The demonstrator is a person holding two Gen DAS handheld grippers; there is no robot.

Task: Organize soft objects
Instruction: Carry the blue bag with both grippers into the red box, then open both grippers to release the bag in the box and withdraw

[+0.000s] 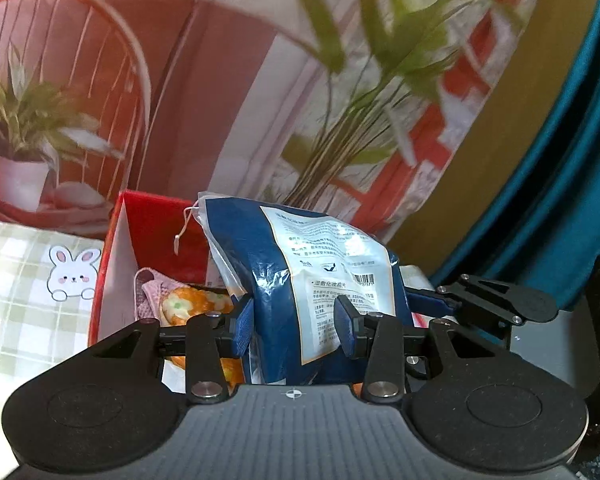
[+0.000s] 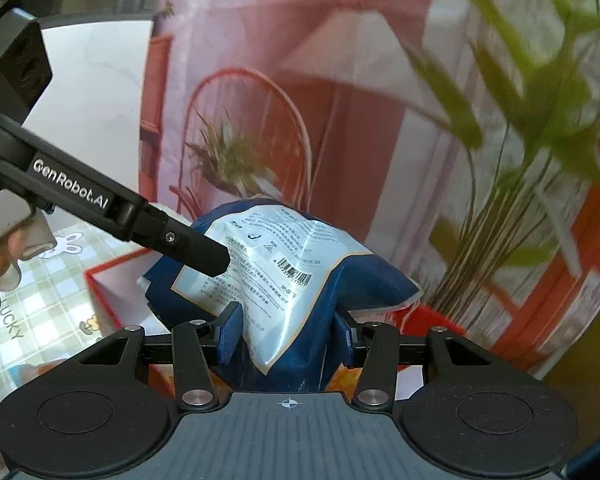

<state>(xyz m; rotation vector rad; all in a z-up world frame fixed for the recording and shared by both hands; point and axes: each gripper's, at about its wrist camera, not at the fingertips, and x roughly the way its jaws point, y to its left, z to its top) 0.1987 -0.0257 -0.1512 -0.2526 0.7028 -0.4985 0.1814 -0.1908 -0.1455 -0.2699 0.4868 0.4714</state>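
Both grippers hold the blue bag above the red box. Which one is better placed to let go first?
Probably the right gripper: it grips the bag's outer end, beyond the box. The left gripper holds it over the opening, so it can lower the bag in.

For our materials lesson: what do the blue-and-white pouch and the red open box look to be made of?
Blue-and-white pouch: probably thin plastic film, glossy, since it crinkles and throws highlights where the left gripper and right gripper squeeze it.
Red open box: likely cardboard, with flat, stiff walls, white inside.
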